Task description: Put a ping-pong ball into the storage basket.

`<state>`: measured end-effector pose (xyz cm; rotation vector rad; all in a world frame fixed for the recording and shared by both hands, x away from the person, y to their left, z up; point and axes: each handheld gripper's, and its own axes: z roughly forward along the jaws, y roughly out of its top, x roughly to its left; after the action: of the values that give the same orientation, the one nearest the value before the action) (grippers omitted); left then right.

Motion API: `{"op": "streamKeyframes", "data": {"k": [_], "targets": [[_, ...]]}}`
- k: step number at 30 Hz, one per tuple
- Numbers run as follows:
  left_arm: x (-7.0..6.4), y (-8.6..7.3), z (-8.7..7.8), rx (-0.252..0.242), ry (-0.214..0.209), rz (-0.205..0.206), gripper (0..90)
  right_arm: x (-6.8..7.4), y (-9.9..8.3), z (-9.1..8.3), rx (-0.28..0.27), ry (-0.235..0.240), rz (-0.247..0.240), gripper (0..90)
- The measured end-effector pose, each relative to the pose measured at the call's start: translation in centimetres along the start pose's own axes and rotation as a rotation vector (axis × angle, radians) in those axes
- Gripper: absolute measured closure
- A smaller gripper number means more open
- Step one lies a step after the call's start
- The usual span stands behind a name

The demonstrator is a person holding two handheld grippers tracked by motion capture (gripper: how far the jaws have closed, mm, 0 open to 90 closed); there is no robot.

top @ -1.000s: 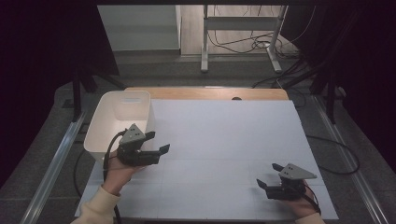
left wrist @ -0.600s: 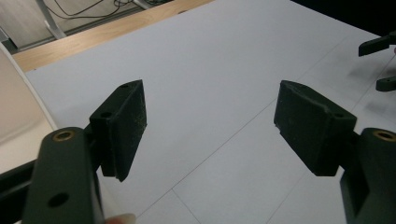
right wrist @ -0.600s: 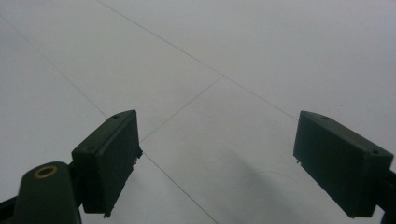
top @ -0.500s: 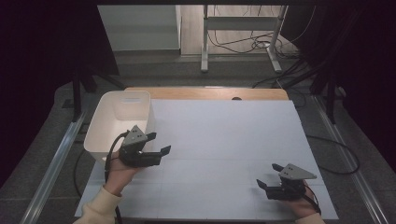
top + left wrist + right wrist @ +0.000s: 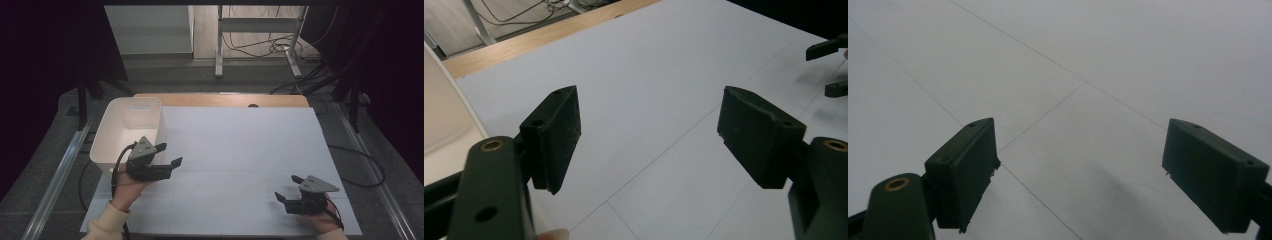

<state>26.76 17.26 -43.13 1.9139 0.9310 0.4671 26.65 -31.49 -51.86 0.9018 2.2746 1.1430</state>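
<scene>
A lab or test room set up for recording; a wooden table (image 5: 220,100) covered with plain white sheets (image 5: 240,150) stands on grey floor; dark curtains (image 5: 45,60) hem it in; loose cables (image 5: 255,47) trail round a metal stand (image 5: 260,30) behind it.

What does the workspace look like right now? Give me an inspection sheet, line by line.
Surface: white sheet with faint fold lines covers the table; a wooden edge shows at the far side.
Job's things: white plastic bin at the sheet's left edge, nothing seen inside.
Clutter: nothing seen.
Grippers: left gripper open, beside the bin, holding nothing; right gripper open, low over the sheet's near right corner, holding nothing.
Cables: black cable loops from the left gripper; loose cables lie on the floor beyond the table.
Surroundings: dark curtains, metal frame legs behind the table.
</scene>
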Motion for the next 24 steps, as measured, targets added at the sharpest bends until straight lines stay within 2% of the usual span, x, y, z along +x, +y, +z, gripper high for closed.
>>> {"op": "streamKeyframes", "data": {"k": [11,17,24], "targets": [[-1.1,-0.7,-1.2,-0.029,-0.006,0.007,26.0,0.0,0.0,0.0,0.0,0.001,-0.002,14.8],[-1.9,-1.6,-1.3,-0.039,0.002,0.047,26.1,0.0,0.1,0.0,-0.002,0.0,-0.002,14.8],[-2.1,-3.5,-0.9,-0.014,-0.015,0.023,26.0,0.1,0.1,0.0,-0.001,-0.001,-0.002,14.8]]}}
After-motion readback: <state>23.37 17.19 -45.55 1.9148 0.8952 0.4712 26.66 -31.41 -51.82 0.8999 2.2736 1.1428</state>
